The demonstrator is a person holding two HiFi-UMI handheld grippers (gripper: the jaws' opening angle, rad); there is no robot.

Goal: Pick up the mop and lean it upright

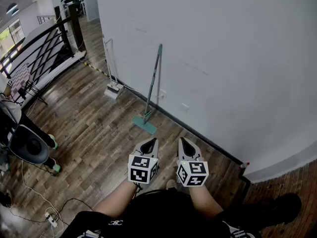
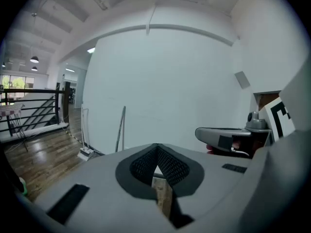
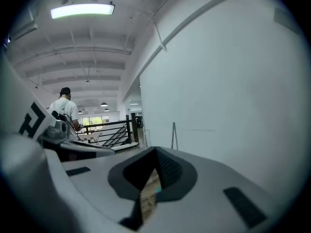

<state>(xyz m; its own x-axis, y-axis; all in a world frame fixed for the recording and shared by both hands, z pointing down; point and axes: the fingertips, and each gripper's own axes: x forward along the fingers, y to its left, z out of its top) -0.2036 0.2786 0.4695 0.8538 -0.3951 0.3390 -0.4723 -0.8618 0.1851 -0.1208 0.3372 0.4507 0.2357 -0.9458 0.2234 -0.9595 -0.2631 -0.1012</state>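
Note:
The mop stands upright, its teal-grey handle (image 1: 154, 78) leaning against the white wall (image 1: 223, 58) and its flat head (image 1: 144, 125) on the wooden floor. The handle also shows small and far off in the left gripper view (image 2: 120, 129) and the right gripper view (image 3: 173, 136). My left gripper (image 1: 150, 142) and right gripper (image 1: 185, 142) hover side by side close to my body, well short of the mop head. Both are shut with nothing between their jaws, as the left gripper (image 2: 156, 147) and right gripper (image 3: 156, 150) show in their own views.
A white dustpan and broom set (image 1: 113, 89) stands against the wall left of the mop. A black railing (image 1: 44, 43) runs along the far left. An office chair (image 1: 27, 145) and a power strip with cables (image 1: 51, 217) are at the left. A person in a white shirt (image 3: 64, 108) stands far off.

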